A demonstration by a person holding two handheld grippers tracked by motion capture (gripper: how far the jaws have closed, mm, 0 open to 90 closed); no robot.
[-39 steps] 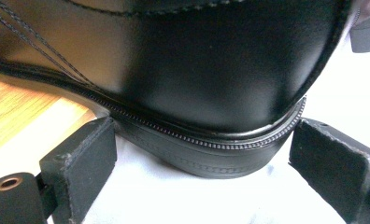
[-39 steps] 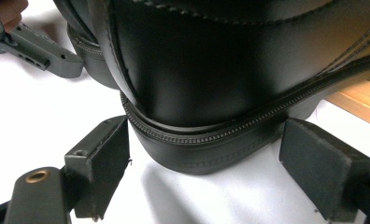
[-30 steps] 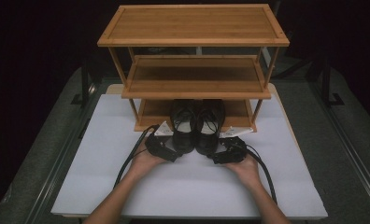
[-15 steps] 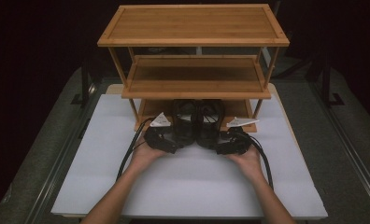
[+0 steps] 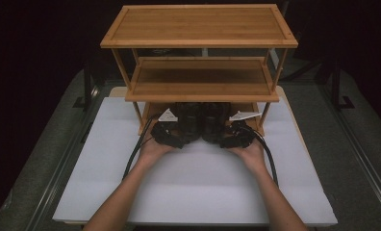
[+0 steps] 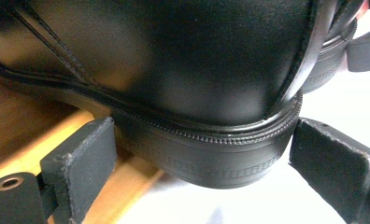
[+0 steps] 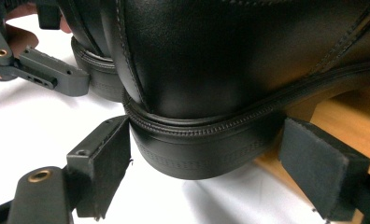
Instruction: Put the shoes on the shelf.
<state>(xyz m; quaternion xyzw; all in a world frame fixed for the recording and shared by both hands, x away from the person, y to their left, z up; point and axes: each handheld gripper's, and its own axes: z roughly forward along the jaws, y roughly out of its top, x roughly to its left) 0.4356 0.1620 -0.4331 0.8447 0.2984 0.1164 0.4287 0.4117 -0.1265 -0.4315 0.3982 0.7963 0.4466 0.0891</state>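
Two black leather shoes stand side by side, toes under the bamboo rack. My left gripper is shut on the heel of the left shoe; in the left gripper view its pads press both sides of that heel. My right gripper is shut on the heel of the right shoe, its pads flanking the heel. Both heels hang over the front edge of the rack's bottom shelf, above the white board. The middle shelf hides the toes.
The rack has three wooden levels; its top and middle shelves are bare. Rack legs stand close outside each gripper. Cables trail back along both forearms. Dark grey floor and metal rails flank the white board.
Both hands have moved forward toward the rack with the shoes in the grippers. The shoes, formerly mostly on the white board, now sit further under the middle shelf.
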